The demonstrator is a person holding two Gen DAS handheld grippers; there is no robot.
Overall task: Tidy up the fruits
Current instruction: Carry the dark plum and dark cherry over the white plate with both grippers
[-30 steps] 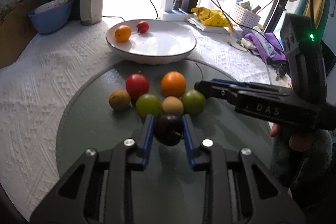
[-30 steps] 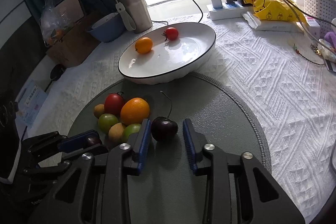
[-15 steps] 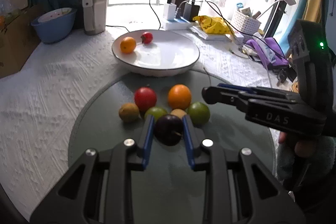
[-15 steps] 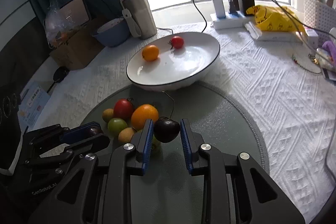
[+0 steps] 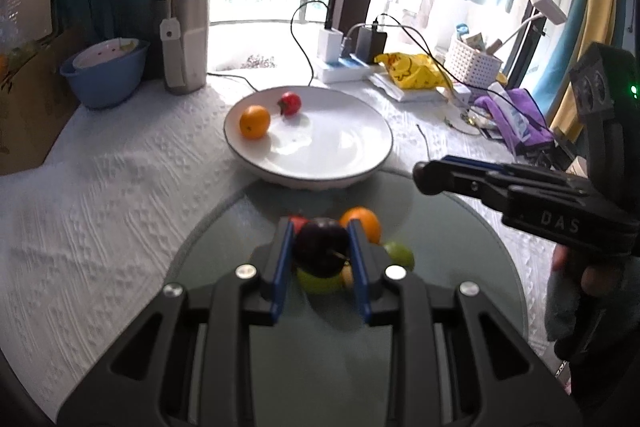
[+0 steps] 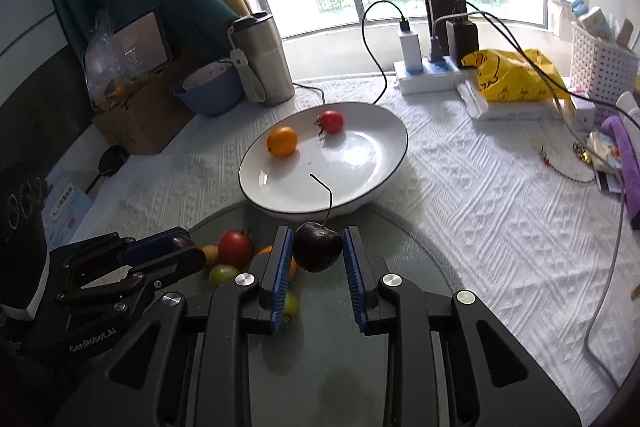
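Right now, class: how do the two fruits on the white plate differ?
The orange is orange and larger; the tomato is red, smaller, with a green stem end. The orange lies nearer the plate's left rim, the tomato farther back. Both are round and apart.

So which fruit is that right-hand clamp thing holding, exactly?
Start at the big white plate on the table. Just in front of it, above the round grey mat, the right gripper pinches a dark cherry. Unlike the bright fruits beside it, it is nearly black, with a long thin stem.
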